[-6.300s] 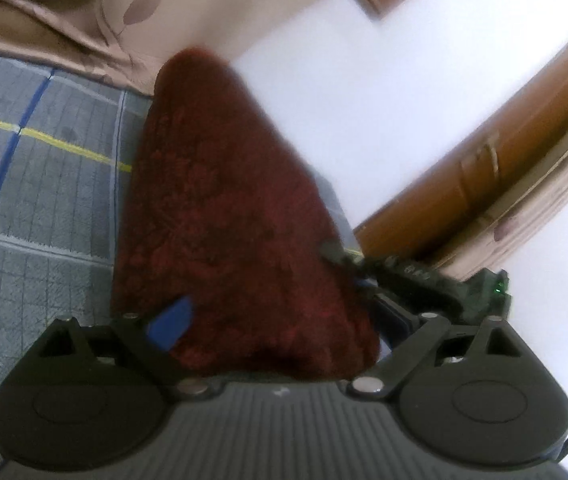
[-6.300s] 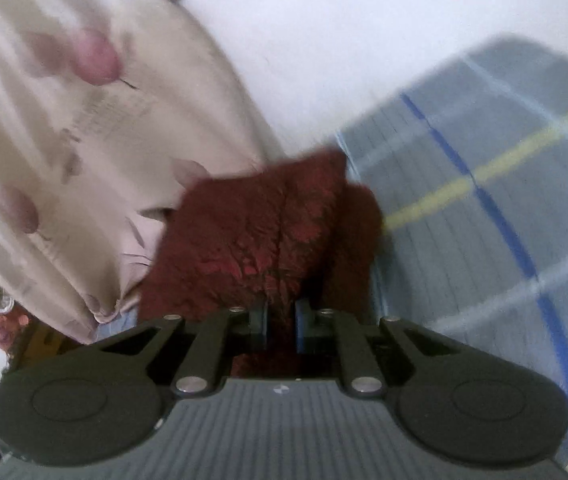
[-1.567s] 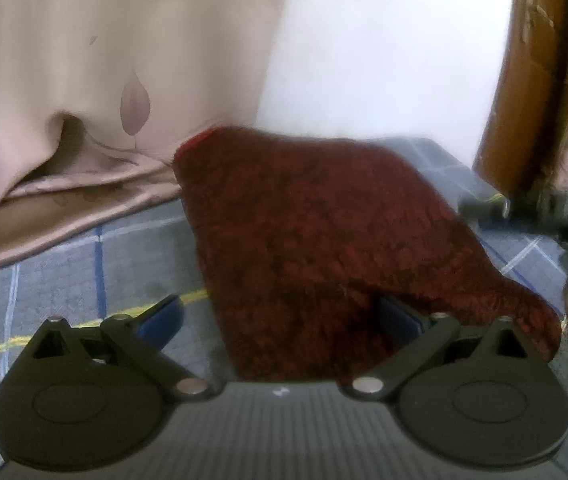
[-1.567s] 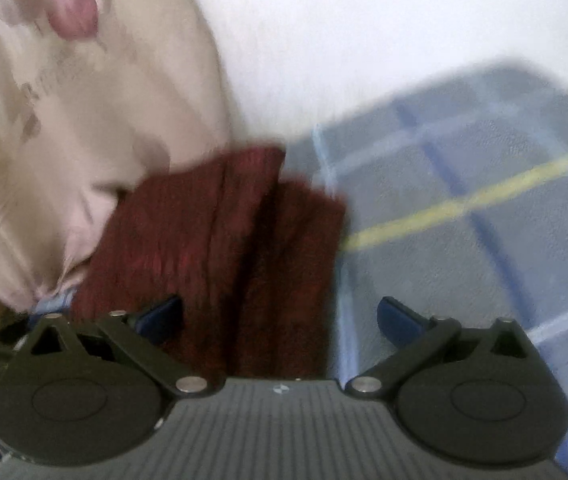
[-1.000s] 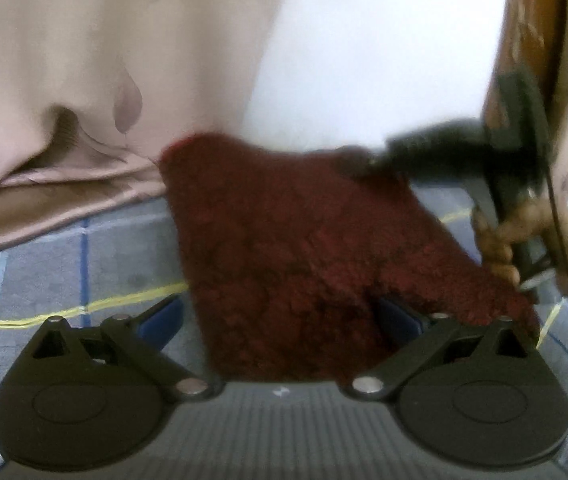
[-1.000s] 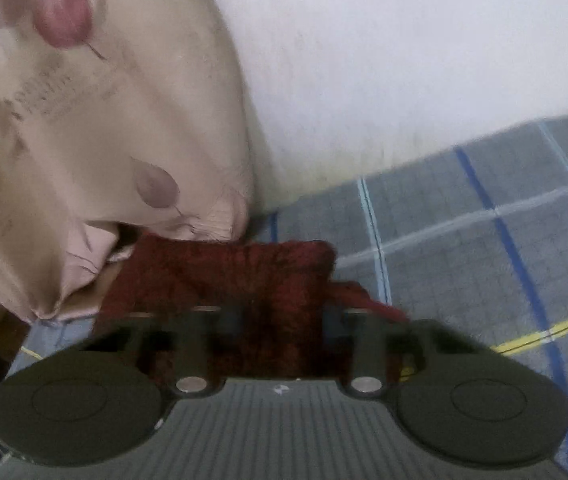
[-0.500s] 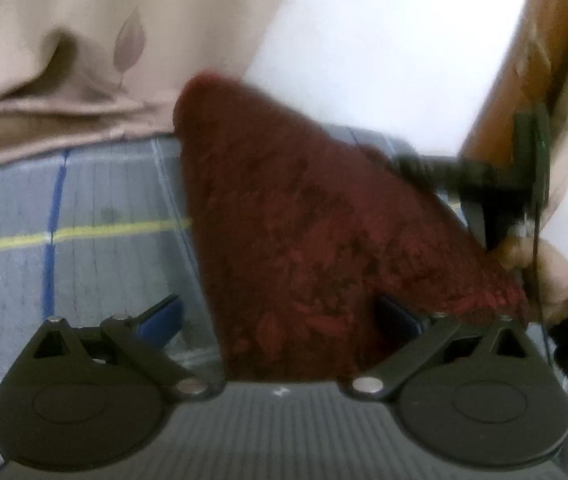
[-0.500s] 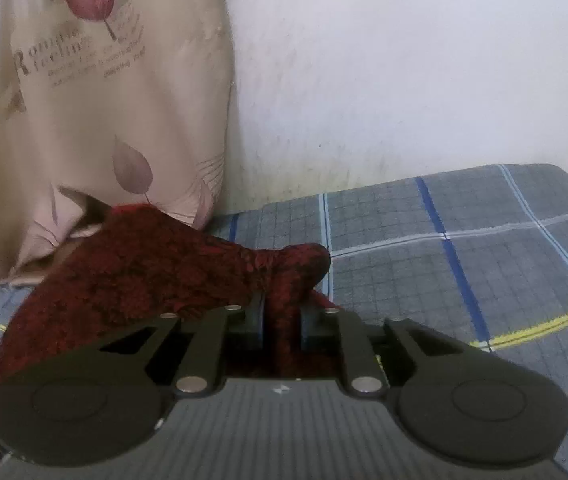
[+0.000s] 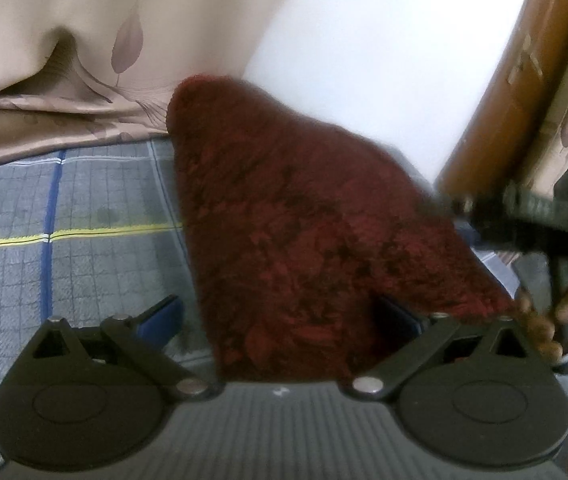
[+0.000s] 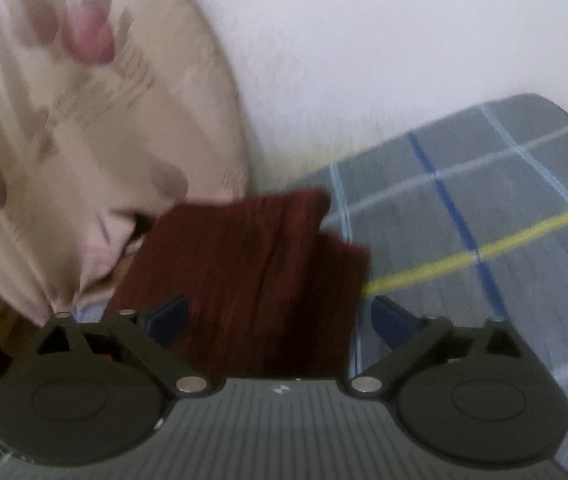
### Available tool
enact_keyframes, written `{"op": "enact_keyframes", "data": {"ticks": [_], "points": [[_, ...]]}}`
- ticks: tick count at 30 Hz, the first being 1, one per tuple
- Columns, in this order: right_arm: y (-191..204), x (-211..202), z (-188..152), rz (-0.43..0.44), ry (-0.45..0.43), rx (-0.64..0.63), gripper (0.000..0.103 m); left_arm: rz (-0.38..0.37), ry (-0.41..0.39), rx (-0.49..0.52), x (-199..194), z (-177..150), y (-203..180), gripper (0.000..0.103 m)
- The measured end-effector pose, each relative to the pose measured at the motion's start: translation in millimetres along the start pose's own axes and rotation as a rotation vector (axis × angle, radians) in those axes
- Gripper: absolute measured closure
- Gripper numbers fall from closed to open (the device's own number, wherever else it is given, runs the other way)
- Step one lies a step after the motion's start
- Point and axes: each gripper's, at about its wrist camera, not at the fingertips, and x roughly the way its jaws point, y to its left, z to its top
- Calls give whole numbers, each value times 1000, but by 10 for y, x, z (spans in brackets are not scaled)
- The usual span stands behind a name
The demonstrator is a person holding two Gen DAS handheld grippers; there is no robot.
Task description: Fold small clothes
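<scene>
Dark red cloth [image 10: 251, 280] lies on the plaid bed [image 10: 484, 220]; right hand-held gripper [image 10: 279, 316] is opening around it, left hand-held gripper [image 9: 279, 320] spread wide, gripping nothing

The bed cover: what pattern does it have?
Grey bed cover, blue, white, yellow check; clearest in left wrist view.

Cloth [image 9: 296, 248] on bedsheet [image 9: 83, 248]; curtain [image 9: 63, 60] behind, bedsheet at left.
</scene>
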Motion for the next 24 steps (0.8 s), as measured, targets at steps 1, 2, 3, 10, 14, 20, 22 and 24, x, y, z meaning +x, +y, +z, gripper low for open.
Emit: {"op": "enact_keyframes", "data": {"ticks": [1, 2, 3, 10, 14, 20, 22, 24], "points": [[49, 23, -39, -13, 25, -19, 4, -13, -4, -7, -30, 1, 13, 0], [80, 69, -68, -26, 40, -33, 3, -30, -9, -14, -71, 5, 27, 0], [76, 99, -82, -32, 43, -32, 1, -52, -19, -23, -117, 11, 59, 0], [-294, 268, -110, 121, 125, 184, 0, -252, 11, -191, -143, 220, 589, 0], [-269, 360, -139, 191, 145, 178, 0, -338, 125, -221, 232, 316, 805, 0], [-164, 484, -91, 261, 213, 90, 0, -549, 204, -264, 654, 382, 956, 0], [-159, 499, -69, 269, 220, 71, 0, -573, 216, -226, 715, 412, 907, 0], [-142, 514, -78, 282, 211, 58, 0, -584, 211, -211, 773, 446, 861, 0]]}}
